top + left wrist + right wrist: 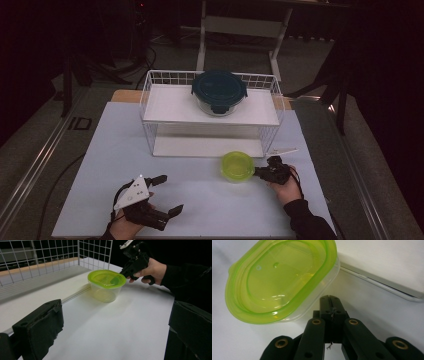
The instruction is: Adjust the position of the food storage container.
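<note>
From above, the left tongs (167, 194) gape wide over the table (100, 150), well apart from the tub (237, 166), whose rim the closed right tongs (259, 172) touch. In the left gripper view, the tub (107, 285) stands ahead between the jaws. In the right gripper view, the pressed-together tongs (330, 300) hold nothing, tips at the tub (282, 277) wall under its lid.

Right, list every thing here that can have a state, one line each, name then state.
green-lidded container: lid on, upright on the white mat in front of the rack.
dark-lidded glass container: lid on, upright on the rack's top shelf.
wire rack: upright, lower shelf bare.
right tool: jaws shut with nothing between them, tips at the green-lidded container's side wall.
left tool: jaws open, nothing between them, resting on the mat.
</note>
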Available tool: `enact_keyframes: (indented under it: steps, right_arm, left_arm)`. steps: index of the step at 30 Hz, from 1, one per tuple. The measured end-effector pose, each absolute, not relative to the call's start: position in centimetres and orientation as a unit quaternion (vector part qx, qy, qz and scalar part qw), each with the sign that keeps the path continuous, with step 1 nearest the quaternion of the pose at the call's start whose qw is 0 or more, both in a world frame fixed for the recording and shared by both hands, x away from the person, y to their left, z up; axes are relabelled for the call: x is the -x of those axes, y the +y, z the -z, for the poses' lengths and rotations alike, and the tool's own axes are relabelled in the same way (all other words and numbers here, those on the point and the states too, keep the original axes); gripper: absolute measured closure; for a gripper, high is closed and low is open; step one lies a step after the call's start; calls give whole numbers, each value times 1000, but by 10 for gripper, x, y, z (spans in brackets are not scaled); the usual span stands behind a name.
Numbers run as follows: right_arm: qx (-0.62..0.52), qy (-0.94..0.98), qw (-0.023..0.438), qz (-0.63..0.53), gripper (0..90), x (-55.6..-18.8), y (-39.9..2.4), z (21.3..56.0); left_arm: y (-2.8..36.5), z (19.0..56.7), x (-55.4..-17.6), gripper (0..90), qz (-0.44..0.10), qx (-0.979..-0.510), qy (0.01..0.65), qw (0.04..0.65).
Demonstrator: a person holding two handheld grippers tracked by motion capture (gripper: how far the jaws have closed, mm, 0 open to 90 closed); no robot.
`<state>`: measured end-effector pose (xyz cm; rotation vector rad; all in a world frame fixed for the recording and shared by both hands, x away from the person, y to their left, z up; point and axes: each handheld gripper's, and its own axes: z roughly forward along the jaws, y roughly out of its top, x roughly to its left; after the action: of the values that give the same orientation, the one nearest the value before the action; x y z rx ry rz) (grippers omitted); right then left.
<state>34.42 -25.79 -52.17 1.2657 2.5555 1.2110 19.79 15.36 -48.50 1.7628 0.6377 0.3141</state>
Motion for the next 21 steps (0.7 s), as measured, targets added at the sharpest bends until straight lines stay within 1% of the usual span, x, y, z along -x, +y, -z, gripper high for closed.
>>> enact_keyframes:
  steps: [11, 21]
  right_arm:
    - [-395, 831, 9, -392, 900, -346, -239, 521]
    - [-400, 828, 12, -393, 900, -344, -244, 519]
  left_arm:
    - [153, 485, -198, 0, -135, -755, 271, 581]
    - [153, 485, -198, 0, -133, -756, 271, 581]
